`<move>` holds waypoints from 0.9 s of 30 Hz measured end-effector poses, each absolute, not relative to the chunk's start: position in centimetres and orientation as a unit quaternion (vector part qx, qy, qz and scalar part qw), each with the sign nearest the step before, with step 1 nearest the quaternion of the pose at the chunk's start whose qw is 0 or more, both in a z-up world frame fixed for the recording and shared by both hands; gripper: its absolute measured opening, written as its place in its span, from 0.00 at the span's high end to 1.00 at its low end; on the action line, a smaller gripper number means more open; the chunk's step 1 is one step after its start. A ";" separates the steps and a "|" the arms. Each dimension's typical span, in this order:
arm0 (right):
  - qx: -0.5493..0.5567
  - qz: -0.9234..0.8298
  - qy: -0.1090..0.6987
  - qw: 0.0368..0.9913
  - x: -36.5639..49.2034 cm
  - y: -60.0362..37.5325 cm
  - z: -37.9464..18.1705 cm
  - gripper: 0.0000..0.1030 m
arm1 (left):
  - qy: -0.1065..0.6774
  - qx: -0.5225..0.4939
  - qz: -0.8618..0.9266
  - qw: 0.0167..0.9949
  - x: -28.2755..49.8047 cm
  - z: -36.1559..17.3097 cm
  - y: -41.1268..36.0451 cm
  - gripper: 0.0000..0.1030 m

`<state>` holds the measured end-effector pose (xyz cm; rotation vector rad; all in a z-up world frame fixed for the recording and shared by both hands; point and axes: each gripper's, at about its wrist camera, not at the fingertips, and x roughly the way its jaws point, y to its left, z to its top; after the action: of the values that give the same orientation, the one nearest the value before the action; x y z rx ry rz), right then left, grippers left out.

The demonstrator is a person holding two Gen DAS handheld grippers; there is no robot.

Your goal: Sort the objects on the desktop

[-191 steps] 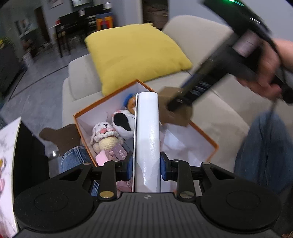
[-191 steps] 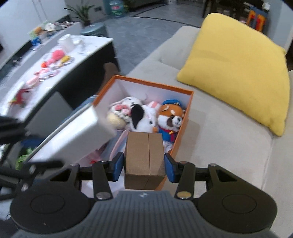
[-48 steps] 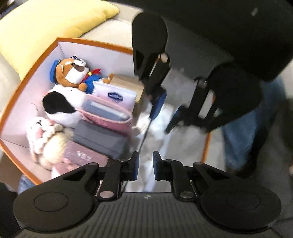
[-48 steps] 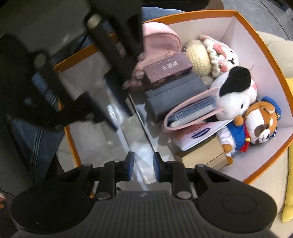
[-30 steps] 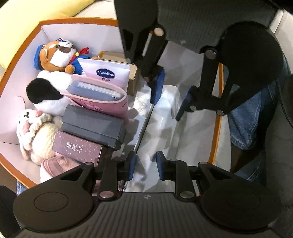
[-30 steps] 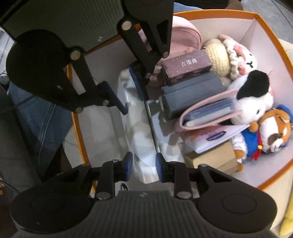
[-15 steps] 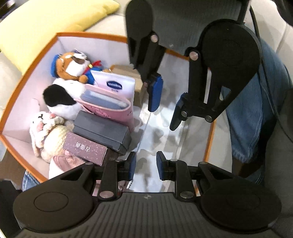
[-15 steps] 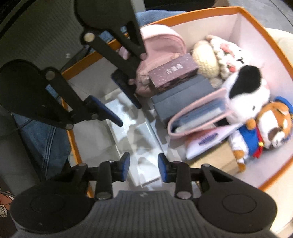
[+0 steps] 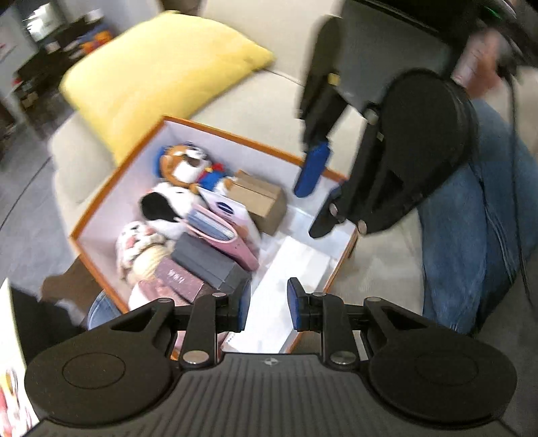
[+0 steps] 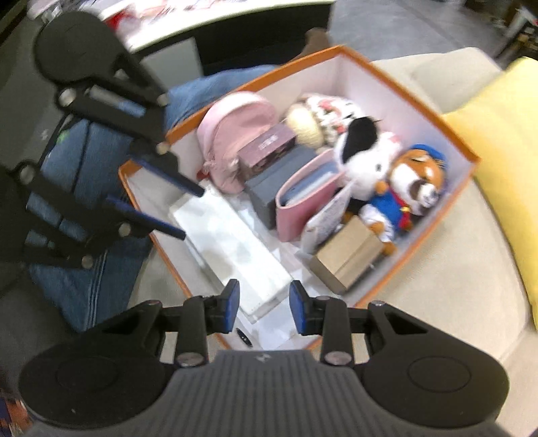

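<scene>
The box [image 10: 433, 111] is made of card, orange outside and white inside, with straight walls and sharp corners. It sits on a soft cream sofa [image 10: 447, 279] with a rough cloth cover.

Inside the box, one side is packed full. A fluffy dog toy [image 10: 415, 181] with a blue hat and blue coat lies in one corner. Beside it is a fuzzy white toy [image 10: 364, 148] with a black ear. Next comes a knitted bunny [image 10: 319, 116], bumpy and cream. A smooth pink pouch [image 10: 232, 134] with a round top sits at the end of the row. A dark red box [image 10: 265, 148] and a flat grey box [image 10: 279, 178] lie next to it. A pink wallet [image 10: 302, 198] stands open with blue pages in it. A plain brown carton [image 10: 346, 260] rests near the dog toy.

The other side holds a long white box [image 10: 232, 242], smooth and flat, lying on the bottom.

The left hand-held gripper [image 9: 265, 309] hangs above the near end of the white box. Its blue pads [image 9: 243, 307] are partly apart and grip nothing. The right hand-held gripper [image 10: 264, 311] is above the other end of the white box, also partly open and empty. Both are hard black plastic with round discs.

A big yellow pillow [image 9: 161, 64], puffy and square, lies on the sofa behind the box. Blue jeans [image 9: 470, 228] show next to the box. A white worktop [image 10: 215, 20] with small blurred things stands past the sofa. The floor [image 10: 396, 23] is grey.
</scene>
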<state>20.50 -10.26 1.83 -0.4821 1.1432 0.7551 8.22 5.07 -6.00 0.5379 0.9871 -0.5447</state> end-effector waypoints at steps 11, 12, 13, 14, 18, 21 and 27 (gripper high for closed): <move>-0.096 0.230 0.422 0.872 13.2 -10.8 2.8 0.44 | 0.400 0.081 -0.073 0.910 7.5 -1.1 6.4 0.55; -0.086 0.222 0.411 0.880 12.6 -11.0 2.8 0.41 | 0.388 0.065 -0.060 0.917 7.1 -1.2 6.4 0.49; -0.078 0.216 0.405 0.885 12.3 -11.2 2.6 0.39 | 0.382 0.054 -0.051 0.921 6.8 -1.0 6.4 0.45; -0.068 0.207 0.396 0.892 11.9 -11.3 2.4 0.36 | 0.377 0.042 -0.041 0.924 6.6 -1.2 6.3 0.45; -0.041 0.171 0.375 0.910 10.6 -11.5 1.8 0.36 | 0.367 0.021 0.010 0.930 5.8 -1.1 6.1 0.42; -0.022 0.142 0.358 0.923 9.9 -11.8 1.0 0.27 | 0.356 0.010 0.050 0.933 5.9 -2.0 6.1 0.36; 0.001 0.115 0.329 0.937 9.5 -12.2 -0.5 0.22 | 0.336 -0.015 0.090 0.937 6.1 -3.2 6.6 0.27</move>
<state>9.51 -12.18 -0.53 0.0027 0.6722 0.2342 6.10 6.58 -3.17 -0.0300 0.6868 0.1842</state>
